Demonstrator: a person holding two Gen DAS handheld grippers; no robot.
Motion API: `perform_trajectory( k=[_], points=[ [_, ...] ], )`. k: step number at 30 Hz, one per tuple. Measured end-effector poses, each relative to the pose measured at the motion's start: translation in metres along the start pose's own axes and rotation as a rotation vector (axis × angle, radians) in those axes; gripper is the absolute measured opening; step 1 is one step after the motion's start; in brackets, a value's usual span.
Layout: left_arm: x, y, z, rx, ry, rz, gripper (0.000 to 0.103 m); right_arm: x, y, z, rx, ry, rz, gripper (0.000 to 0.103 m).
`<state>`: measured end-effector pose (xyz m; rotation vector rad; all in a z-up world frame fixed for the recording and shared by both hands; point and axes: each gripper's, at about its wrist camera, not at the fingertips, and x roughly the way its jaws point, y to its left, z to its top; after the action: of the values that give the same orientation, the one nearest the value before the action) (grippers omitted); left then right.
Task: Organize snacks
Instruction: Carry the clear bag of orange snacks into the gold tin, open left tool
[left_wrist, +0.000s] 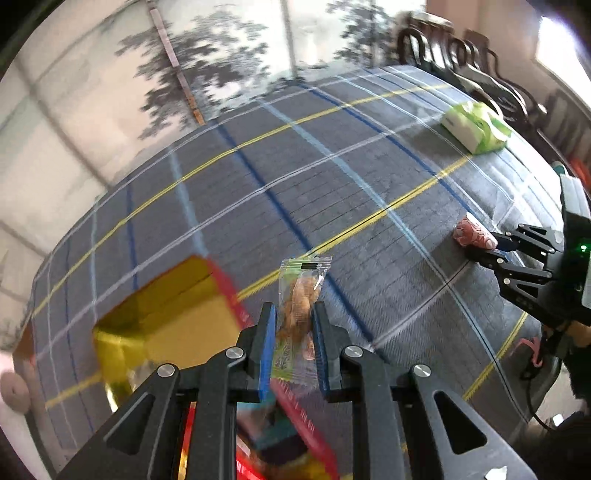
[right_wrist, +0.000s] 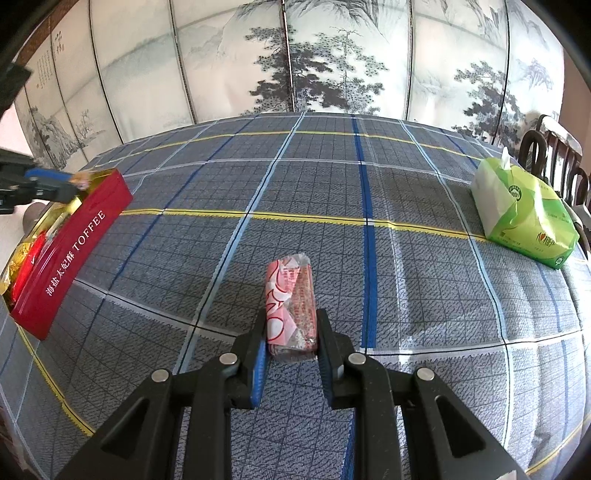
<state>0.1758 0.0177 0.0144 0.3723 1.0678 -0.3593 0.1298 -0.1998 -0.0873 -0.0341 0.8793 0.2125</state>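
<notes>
My left gripper is shut on a clear snack packet with brown pieces and a green end, held in the air above the red toffee box with its gold lining. In the right wrist view that box stands at the table's left edge, with the left gripper over its far end. My right gripper is shut on a pink-and-white wrapped snack that lies on the checked tablecloth. The left wrist view shows this pink snack between the right gripper's fingers at the right.
A green tissue pack lies at the table's right side, also in the left wrist view as the tissue pack. Dark wooden chairs stand behind it. A painted folding screen closes off the far side. Other wrapped snacks fill the box.
</notes>
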Motion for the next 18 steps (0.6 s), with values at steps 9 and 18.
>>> perform_trajectory(
  k=[9,18],
  points=[
    [-0.037,0.039,-0.054,-0.141,-0.011,0.101,0.017,0.001,0.004,0.0,-0.016,0.002,-0.021,0.023],
    [-0.045,0.082,-0.105,-0.309,0.017,0.182,0.017,0.001,0.009,0.001,-0.035,0.005,-0.046,0.023]
  ],
)
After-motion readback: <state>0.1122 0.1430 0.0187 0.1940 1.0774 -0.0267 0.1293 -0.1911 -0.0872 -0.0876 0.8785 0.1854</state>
